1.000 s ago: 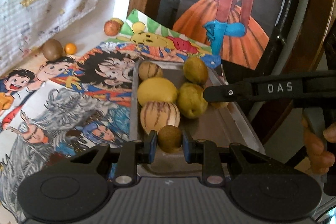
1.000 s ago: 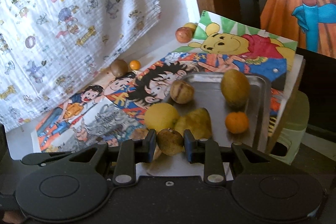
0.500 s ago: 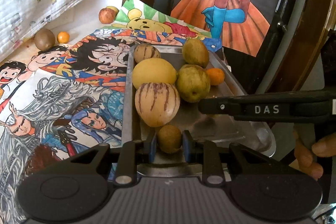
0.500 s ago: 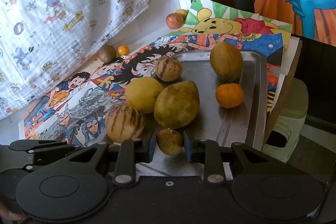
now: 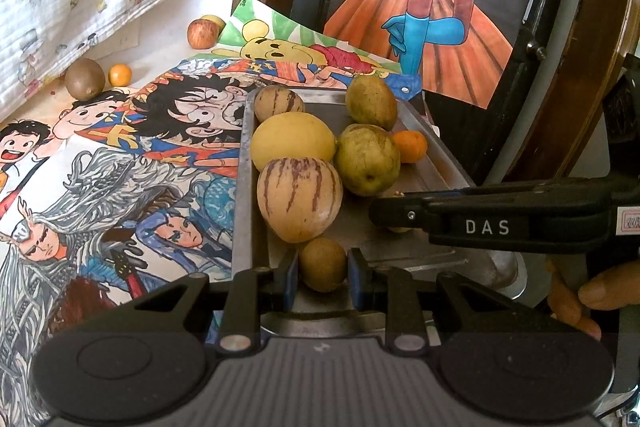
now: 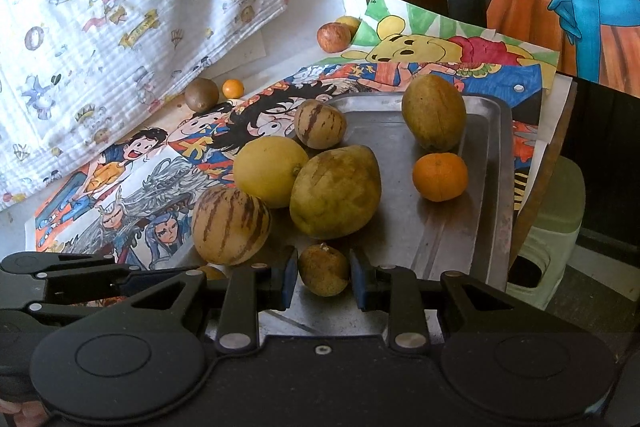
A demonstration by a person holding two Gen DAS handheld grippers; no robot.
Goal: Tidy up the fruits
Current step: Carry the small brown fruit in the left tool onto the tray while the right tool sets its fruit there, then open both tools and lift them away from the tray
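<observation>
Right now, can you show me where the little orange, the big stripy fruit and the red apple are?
little orange (image 6: 440, 177), right wrist view, middle of its peel.
big stripy fruit (image 5: 299, 199), left wrist view, centre of its striped side.
red apple (image 6: 333, 37), right wrist view, its front face.

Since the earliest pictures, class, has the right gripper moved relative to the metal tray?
Yes. The right gripper has moved forward over the metal tray, nearer the small orange.
</observation>
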